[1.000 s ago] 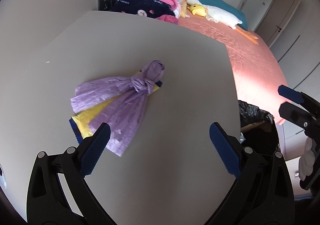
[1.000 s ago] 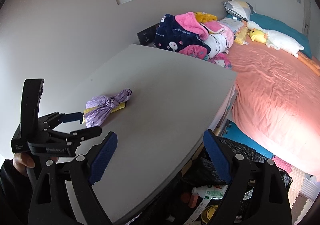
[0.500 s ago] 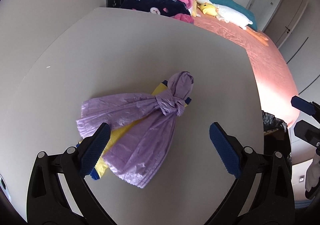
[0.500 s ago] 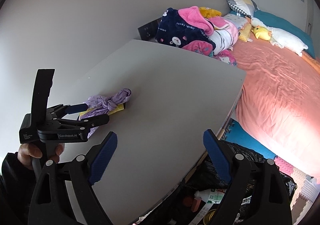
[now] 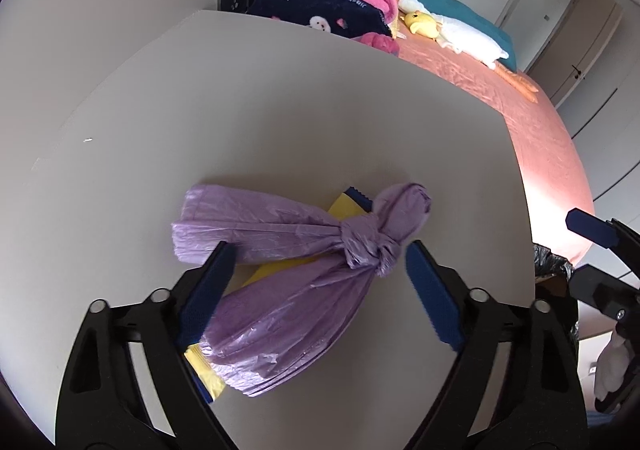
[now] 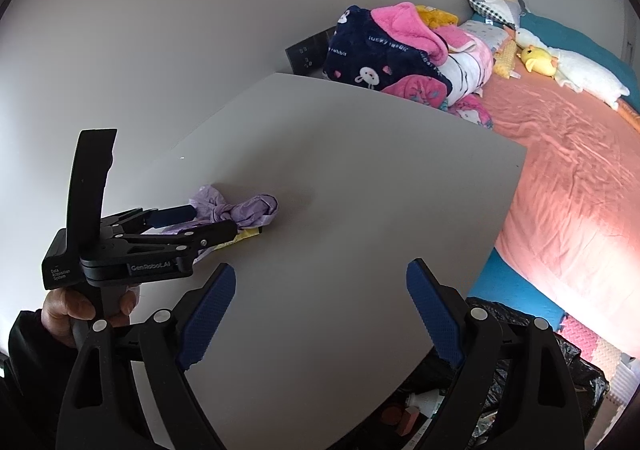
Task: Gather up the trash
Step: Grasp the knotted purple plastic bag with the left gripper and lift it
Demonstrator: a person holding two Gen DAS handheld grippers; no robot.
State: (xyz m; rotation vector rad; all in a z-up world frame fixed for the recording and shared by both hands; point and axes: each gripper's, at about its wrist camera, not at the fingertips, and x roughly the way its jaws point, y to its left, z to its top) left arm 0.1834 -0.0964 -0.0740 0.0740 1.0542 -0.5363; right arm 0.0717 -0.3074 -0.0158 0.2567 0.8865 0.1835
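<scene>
The knotted purple plastic bag (image 5: 304,282) lies on a yellow wrapper (image 5: 200,368) mid-table (image 5: 280,110), between the left gripper's (image 5: 316,292) closing, untouching jaws. The right gripper (image 6: 320,314) gapes wide, empty, near the table's front edge.

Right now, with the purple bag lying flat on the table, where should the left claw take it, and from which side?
Grip the purple bag at its knot, coming from above. The knot is the thickest, firmest part; the rest lies thin and flat on the table. The left claw already straddles the bag and its jaws are closing, not yet pressing.
</scene>
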